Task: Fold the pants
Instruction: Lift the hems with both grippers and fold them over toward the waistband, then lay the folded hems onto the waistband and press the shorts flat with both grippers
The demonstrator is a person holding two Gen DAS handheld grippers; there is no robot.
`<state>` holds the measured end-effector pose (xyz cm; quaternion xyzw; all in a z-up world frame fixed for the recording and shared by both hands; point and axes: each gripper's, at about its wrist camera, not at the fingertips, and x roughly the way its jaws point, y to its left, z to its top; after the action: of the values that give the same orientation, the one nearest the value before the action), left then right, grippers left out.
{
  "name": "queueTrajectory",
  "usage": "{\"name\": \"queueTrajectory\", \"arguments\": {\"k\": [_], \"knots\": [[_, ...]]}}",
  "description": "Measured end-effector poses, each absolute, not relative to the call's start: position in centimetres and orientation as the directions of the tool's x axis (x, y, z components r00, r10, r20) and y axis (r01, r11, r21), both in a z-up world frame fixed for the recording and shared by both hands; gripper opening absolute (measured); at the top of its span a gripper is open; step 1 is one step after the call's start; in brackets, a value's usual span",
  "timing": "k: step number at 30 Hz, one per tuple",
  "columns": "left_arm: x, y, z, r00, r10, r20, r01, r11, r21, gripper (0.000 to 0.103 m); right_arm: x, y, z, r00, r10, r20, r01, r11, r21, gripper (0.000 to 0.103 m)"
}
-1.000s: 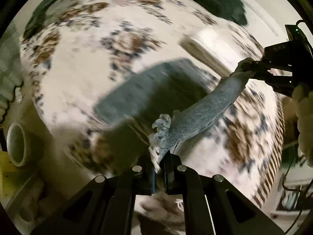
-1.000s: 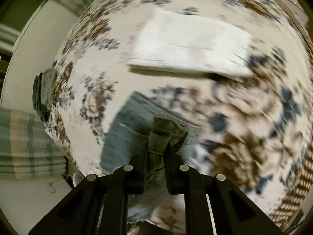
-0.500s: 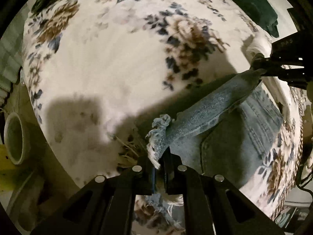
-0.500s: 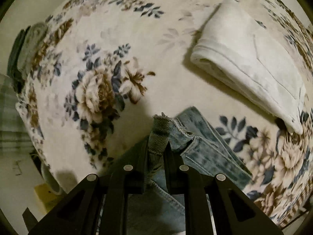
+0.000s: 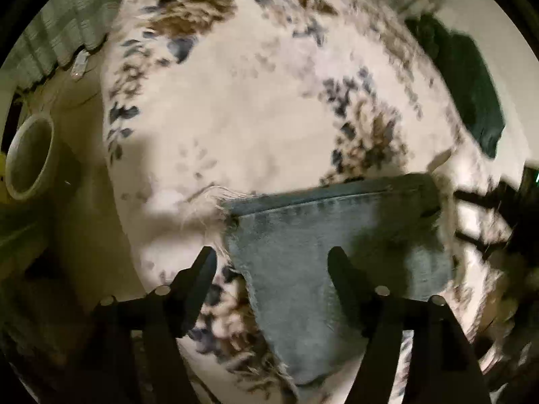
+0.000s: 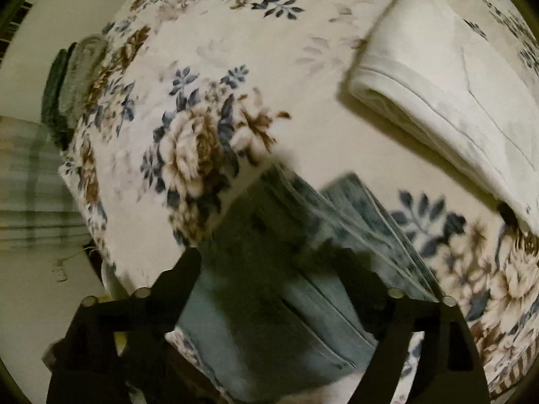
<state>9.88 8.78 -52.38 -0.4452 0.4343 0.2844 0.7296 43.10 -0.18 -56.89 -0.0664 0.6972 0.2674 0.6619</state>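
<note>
The blue denim pants (image 5: 323, 262) lie folded flat on the floral blanket (image 5: 256, 128), with a frayed hem at their left edge. My left gripper (image 5: 272, 258) is open and empty just above the denim near that frayed edge. In the right wrist view the same pants (image 6: 269, 289) show layered folded edges and a seam. My right gripper (image 6: 267, 264) is open and empty over them. The other gripper shows as a dark blurred shape (image 5: 488, 222) at the right of the left wrist view.
A folded white garment (image 6: 448, 101) lies on the blanket (image 6: 256, 50) beyond the denim to the right. A dark green garment (image 5: 468, 87) lies at the far edge, another grey-green one (image 6: 74, 77) at the blanket's left corner. A round tape-like ring (image 5: 28, 158) sits off the blanket's left side.
Both grippers have let go of the denim and opened. The raised edge of the pants has dropped and now lies flat on the folded pile. Both views are blurred from motion.
</note>
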Motion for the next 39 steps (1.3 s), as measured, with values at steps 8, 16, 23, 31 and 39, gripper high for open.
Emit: {"name": "queueTrajectory", "arguments": {"k": [8, 16, 23, 31, 39], "knots": [[7.1, 0.2, -53.1, 0.597, -0.015, -0.802, -0.785, 0.196, -0.587, 0.079, 40.6, -11.3, -56.5, -0.114, 0.344, -0.932, -0.435, 0.826, 0.358, 0.096], [6.9, -8.5, -61.4, 0.725, -0.076, -0.685, -0.682, -0.215, -0.699, 0.079, 39.1, -18.2, -61.5, -0.199, 0.400, -0.895, -0.427, 0.786, 0.447, 0.096], [8.2, -8.9, -64.8, 0.761, 0.016, -0.648, -0.597, -0.374, -0.710, 0.079, 40.4, -18.9, -65.3, -0.232, 0.525, -0.819, -0.327, 0.751, 0.573, 0.096], [8.5, -5.6, -65.9, 0.748, 0.114, -0.654, -0.540, -0.469, -0.699, 0.079, 42.2, -18.7, -67.1, -0.211, 0.669, -0.713, -0.177, 0.691, 0.700, 0.096], [8.4, -4.6, -66.0, 0.728, 0.178, -0.662, -0.517, -0.492, -0.701, 0.045, 42.6, -15.4, -66.6, -0.194, 0.640, -0.743, -0.251, 0.700, 0.669, 0.076]]}}
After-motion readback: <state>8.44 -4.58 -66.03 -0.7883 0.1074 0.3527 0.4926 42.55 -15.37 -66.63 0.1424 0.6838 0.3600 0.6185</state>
